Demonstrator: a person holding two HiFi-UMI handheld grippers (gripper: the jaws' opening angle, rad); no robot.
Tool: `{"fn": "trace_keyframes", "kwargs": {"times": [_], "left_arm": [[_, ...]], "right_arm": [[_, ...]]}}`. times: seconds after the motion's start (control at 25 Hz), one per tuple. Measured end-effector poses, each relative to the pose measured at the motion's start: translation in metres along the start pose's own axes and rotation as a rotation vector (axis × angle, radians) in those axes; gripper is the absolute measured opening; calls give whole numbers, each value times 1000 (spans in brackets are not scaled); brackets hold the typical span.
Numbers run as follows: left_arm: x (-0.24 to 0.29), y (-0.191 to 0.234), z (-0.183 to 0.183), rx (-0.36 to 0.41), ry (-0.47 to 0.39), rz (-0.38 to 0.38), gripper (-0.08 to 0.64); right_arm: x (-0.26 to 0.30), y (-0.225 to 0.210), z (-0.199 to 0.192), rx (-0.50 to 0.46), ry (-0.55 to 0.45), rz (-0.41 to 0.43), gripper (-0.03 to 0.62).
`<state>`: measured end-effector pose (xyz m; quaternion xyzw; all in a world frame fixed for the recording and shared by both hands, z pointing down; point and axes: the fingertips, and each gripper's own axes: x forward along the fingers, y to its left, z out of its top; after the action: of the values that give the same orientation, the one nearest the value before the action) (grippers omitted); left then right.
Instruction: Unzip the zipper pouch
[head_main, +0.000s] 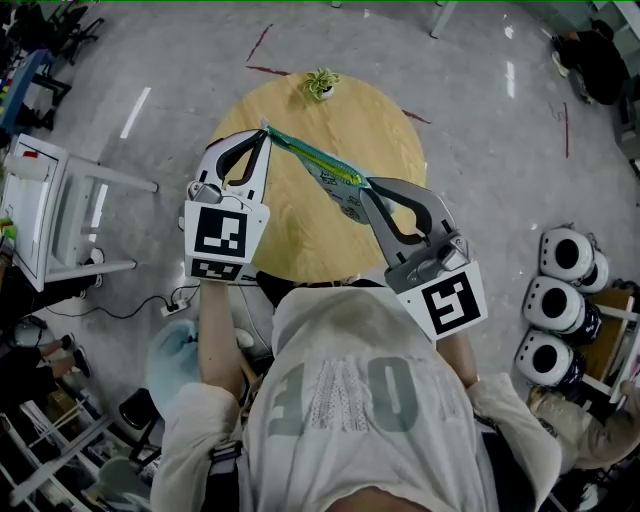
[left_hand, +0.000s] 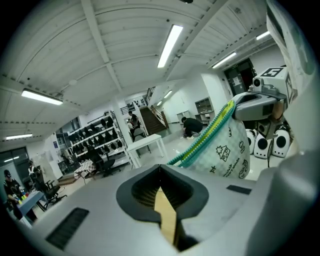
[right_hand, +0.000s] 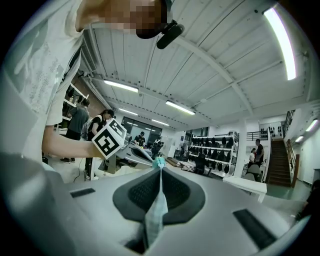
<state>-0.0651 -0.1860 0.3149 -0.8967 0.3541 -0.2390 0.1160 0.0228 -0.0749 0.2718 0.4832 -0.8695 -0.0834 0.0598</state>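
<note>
The zipper pouch, white with small prints and a teal and yellow zipper band, hangs stretched in the air between both grippers over a round wooden table. My left gripper is shut at the pouch's far left end. In the left gripper view a tan tab is pinched between the closed jaws, and the pouch runs up to the right gripper. My right gripper is shut on the pouch's near end. Teal fabric shows between its jaws.
A small potted plant stands at the table's far edge. A white cart is on the floor at the left, and round white devices are stacked at the right. People and shelves are in the room's background.
</note>
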Motion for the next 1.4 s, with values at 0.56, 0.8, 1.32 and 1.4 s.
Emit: {"fn": "trace_keyframes", "kwargs": {"times": [0.56,0.8,1.32,1.4], "left_arm": [[3,-3,-2,2,-14,16,28],[-1,4,13,-42,-77,52,29],[-35,40,39,-300,-304,251,29],[-42,40,42,-315,-340,267,29]], "right_arm": [[0,-1,-5,-2,7,16,32],[18,-16,-9,-42,8,14,32],[64,-55,-83,-224,260,-2,32],[72,-57,-100,-274,307,6,32]]}}
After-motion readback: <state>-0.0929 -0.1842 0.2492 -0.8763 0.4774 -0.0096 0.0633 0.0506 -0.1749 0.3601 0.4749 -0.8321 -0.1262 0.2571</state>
